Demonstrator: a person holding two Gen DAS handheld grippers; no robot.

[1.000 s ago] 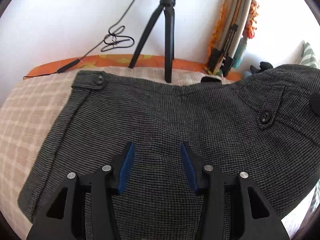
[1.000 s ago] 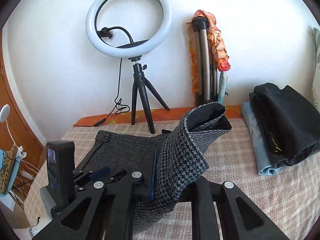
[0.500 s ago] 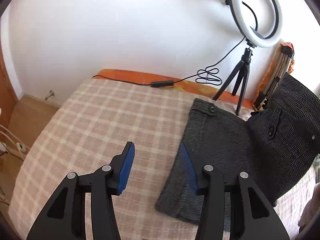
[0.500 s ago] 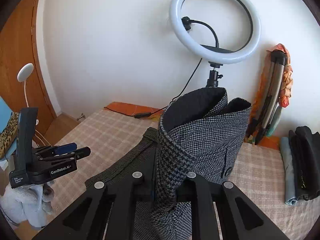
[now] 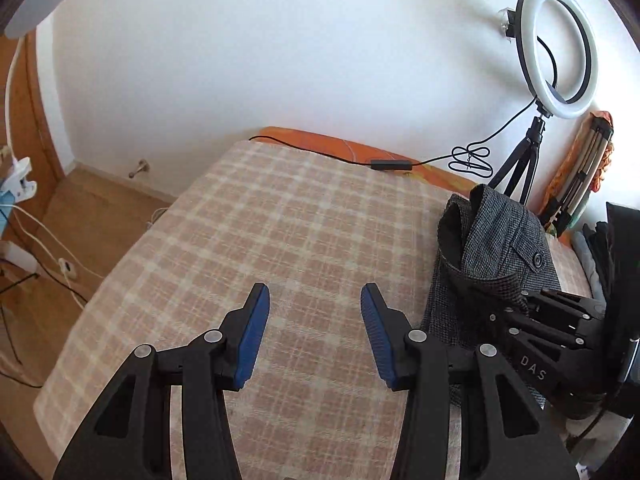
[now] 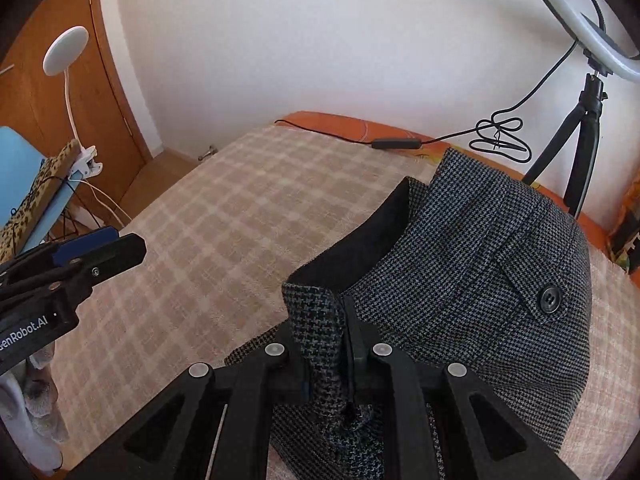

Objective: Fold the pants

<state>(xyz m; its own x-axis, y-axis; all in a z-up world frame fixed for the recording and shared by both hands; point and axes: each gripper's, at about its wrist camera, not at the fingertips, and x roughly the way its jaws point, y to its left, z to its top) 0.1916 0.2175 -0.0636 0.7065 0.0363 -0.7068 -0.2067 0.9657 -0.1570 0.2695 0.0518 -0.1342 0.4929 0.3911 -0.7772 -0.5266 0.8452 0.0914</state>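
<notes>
The grey houndstooth pants (image 6: 480, 264) lie bunched on the checked bed cover (image 6: 224, 240), with the waistband and a buttoned pocket flap turned up. My right gripper (image 6: 328, 356) is shut on a fold of the pants and holds it above the bed. In the left wrist view the pants (image 5: 500, 256) show at the right, with the right gripper (image 5: 532, 320) clamped on them. My left gripper (image 5: 314, 332) is open and empty above bare bed cover (image 5: 280, 240), left of the pants. It also shows in the right wrist view (image 6: 100, 248) at the left edge.
A ring light on a tripod (image 5: 556, 48) and its cable (image 5: 468, 158) stand at the bed's far right. Folded dark clothes (image 5: 600, 248) lie at the right edge. A clip lamp (image 6: 66, 46) and a blue chair stand left of the bed above the wooden floor (image 5: 92, 208).
My left gripper has swung left off the pants and is over bare bed cover. My right gripper has carried the held fold leftwards and lower, towards the bed.
</notes>
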